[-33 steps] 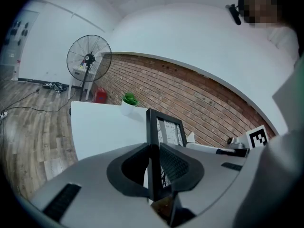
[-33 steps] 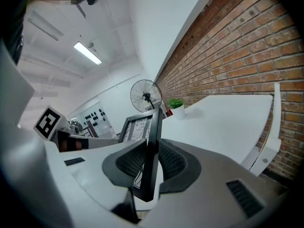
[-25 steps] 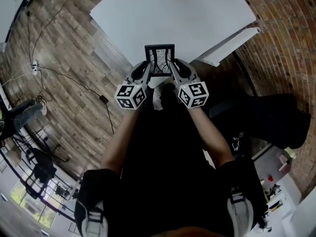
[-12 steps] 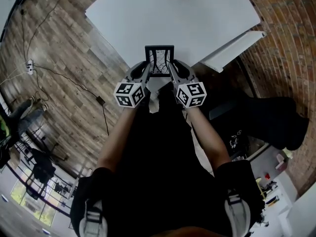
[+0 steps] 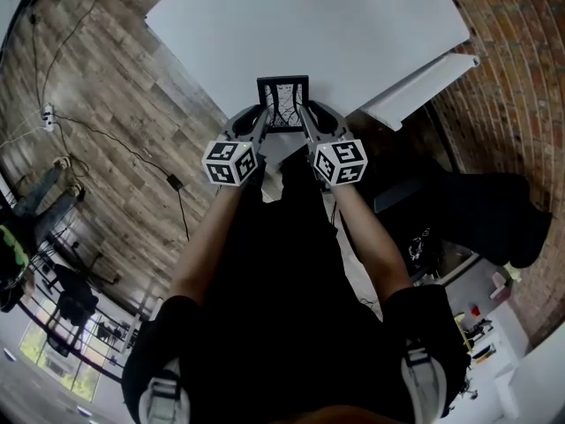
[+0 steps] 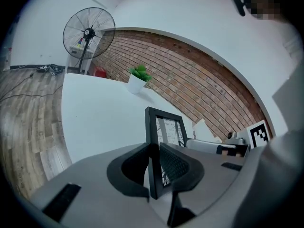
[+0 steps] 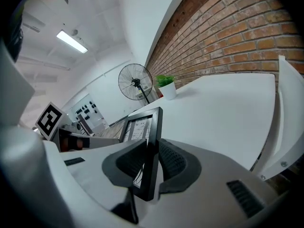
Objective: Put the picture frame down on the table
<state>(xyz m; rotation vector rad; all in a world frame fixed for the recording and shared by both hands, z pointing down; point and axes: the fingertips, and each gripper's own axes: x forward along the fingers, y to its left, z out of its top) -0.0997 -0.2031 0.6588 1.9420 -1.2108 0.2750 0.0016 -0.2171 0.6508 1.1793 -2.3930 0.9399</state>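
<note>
A small black picture frame (image 5: 284,104) with a line drawing behind its glass is held upright between both grippers, just over the near edge of the white table (image 5: 318,25). My left gripper (image 5: 262,120) is shut on the frame's left edge (image 6: 153,160). My right gripper (image 5: 305,118) is shut on its right edge (image 7: 154,151). The frame's bottom edge is hidden behind the jaws, so I cannot tell whether it touches the table.
A potted green plant (image 6: 138,79) stands at the table's far side, with a standing fan (image 6: 89,30) behind it on the wood floor. A white board (image 5: 419,79) lies along the table's right side by the brick wall (image 5: 516,78). Cables (image 5: 106,131) run across the floor at left.
Both grippers and the frame have shifted slightly forward and up in the head view. The hold on the frame is unchanged.
</note>
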